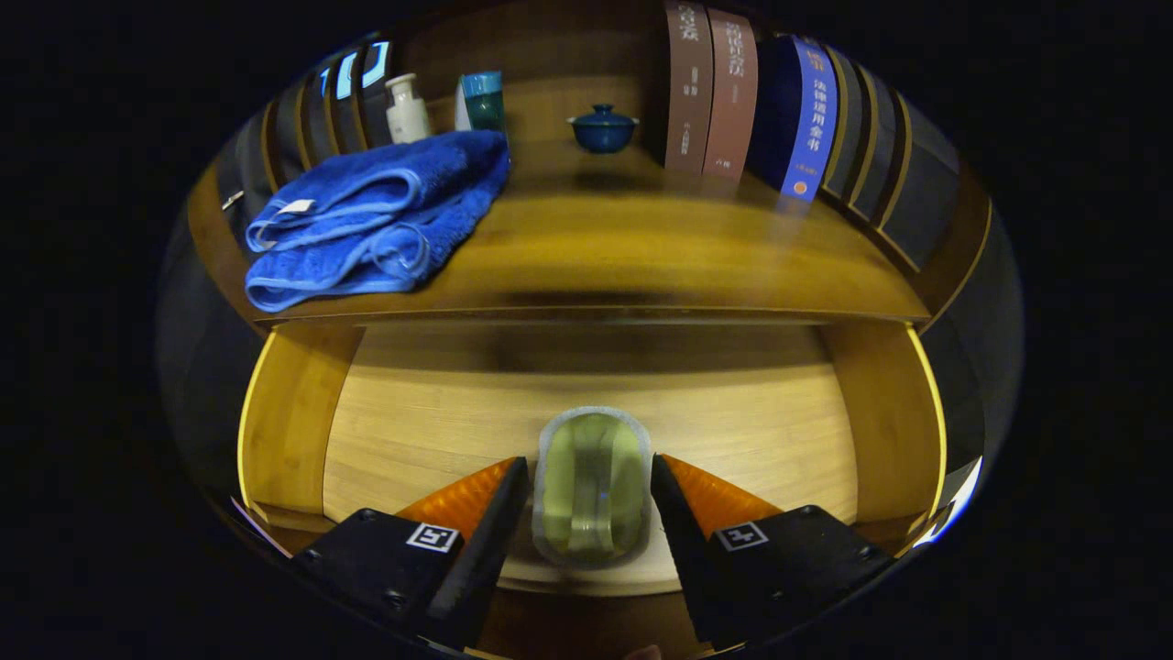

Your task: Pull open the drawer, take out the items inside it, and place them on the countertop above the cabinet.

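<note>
The wooden drawer (pixel 293 412) stands pulled open below the countertop (pixel 641 247). A small pale-green translucent container (pixel 591 500) with a clear rim sits between my fingers, over the drawer's front part. My gripper (pixel 589 461) is shut on it, one finger pressed against each long side. A folded blue towel (pixel 376 220) lies on the countertop's left part, beyond the fingers and to their left. The rest of the drawer floor is bare wood.
At the back of the countertop stand a white bottle (pixel 407 108), a teal box (pixel 481 99) and a blue lidded bowl (pixel 602 128). Upright books (pixel 733 92) line the back right. Bare countertop lies between the towel and the books.
</note>
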The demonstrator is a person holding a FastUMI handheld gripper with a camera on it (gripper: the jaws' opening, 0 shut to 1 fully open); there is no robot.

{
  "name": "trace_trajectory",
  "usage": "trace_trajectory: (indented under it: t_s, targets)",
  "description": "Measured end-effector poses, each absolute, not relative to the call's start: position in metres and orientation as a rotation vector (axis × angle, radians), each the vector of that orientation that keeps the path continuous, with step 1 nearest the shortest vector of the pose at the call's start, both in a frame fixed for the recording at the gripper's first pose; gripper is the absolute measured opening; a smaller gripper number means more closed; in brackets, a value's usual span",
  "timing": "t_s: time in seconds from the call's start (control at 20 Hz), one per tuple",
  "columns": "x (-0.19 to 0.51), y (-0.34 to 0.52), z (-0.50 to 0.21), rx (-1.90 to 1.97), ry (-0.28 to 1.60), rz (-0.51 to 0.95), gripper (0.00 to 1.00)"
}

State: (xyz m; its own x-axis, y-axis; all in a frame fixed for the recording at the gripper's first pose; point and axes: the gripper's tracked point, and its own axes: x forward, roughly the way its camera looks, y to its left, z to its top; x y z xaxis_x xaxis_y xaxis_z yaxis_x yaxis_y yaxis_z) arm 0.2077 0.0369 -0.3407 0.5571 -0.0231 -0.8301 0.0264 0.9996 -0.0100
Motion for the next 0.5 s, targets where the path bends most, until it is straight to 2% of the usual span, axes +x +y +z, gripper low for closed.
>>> trace_trajectory:
  t_s: [0.15,0.25,0.35,0.5]
  targets:
    - [0.209,0.033,-0.350,0.008,1.024,-0.042,0.47]
    - [0.209,0.033,-0.341,0.030,1.004,-0.036,0.50]
    - [0.215,0.027,-0.349,-0.008,1.014,-0.060,0.21]
    - [0.214,0.030,-0.333,-0.028,1.005,-0.055,0.22]
